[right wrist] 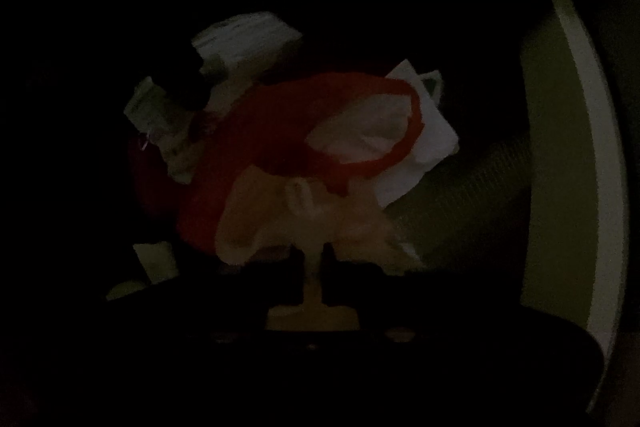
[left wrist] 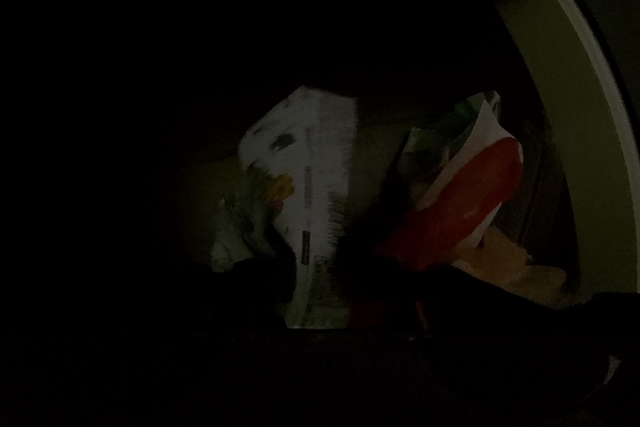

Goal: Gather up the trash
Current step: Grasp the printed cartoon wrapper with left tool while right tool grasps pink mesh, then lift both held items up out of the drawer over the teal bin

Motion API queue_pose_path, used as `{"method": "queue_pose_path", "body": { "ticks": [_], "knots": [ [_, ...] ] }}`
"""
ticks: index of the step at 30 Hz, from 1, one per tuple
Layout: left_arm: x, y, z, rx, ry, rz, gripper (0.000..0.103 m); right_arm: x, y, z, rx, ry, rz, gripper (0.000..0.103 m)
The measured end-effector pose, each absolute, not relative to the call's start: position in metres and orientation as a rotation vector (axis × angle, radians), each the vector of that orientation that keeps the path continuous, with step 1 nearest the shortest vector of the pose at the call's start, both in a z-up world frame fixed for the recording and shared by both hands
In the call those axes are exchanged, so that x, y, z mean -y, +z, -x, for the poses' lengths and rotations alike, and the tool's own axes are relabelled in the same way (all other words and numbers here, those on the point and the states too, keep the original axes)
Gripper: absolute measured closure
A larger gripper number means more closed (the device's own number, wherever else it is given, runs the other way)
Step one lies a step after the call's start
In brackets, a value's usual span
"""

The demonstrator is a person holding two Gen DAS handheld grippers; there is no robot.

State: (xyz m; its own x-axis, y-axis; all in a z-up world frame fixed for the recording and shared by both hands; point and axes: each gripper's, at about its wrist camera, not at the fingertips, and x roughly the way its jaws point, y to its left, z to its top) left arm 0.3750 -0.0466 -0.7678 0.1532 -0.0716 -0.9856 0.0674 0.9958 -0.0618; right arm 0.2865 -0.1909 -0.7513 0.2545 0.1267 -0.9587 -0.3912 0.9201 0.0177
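Both views are very dark. At the bottom centre of the right wrist view, the right gripper (right wrist: 320, 259) is closed on a crumpled tan wrapper (right wrist: 280, 223), with a red-and-white wrapper (right wrist: 280, 131) behind it. In the left wrist view the left gripper (left wrist: 316, 267), its dark fingers barely visible low in the frame, has closed in on a printed white wrapper (left wrist: 316, 179); a green curved rim (left wrist: 576, 131) lies at the far right.

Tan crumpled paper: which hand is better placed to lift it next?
Right. The right tool is shut on the tan paper, pinching a strip of it. The left tool grips the white printed paper, with the red wrapper lying between it and the tan paper.
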Motion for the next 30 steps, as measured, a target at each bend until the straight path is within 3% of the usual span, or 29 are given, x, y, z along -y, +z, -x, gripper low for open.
{"method": "queue_pose_path", "body": {
  "ticks": [12,30],
  "knots": [
    [0.035,-0.668,-0.348,-1.351,-0.054,0.026,0.089,0.209,-0.626,-0.270,-1.149,0.330,0.187,0.100],
    [0.038,-0.344,-0.330,-1.101,-0.103,0.112,0.089,0.221,-0.290,-0.306,-0.869,0.350,0.080,0.100]
  ]
}}
